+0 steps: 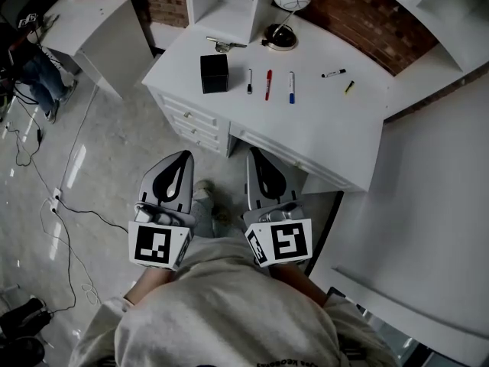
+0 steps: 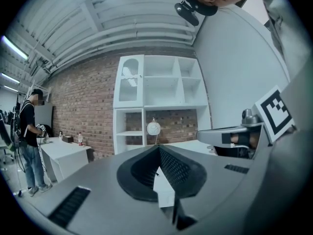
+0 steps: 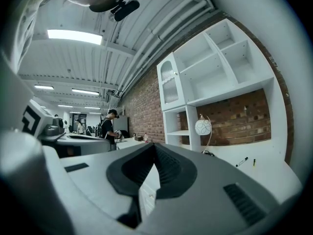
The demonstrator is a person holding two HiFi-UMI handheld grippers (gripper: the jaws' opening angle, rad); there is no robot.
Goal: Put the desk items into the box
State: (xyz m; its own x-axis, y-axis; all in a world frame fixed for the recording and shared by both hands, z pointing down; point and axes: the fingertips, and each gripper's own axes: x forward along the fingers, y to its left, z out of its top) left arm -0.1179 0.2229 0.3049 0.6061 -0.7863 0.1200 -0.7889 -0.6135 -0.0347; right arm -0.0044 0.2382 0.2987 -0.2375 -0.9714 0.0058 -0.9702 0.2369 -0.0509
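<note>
The left tool [image 1: 182, 157] and right tool [image 1: 254, 153] hold nothing, jaws together, short of the desk [image 1: 321, 117].

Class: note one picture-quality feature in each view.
Head view: dim, with pale glare streaks on the floor. Left gripper view: fisheye bows the ceiling beams, corners black. Right gripper view: ceiling light blown out.
</note>
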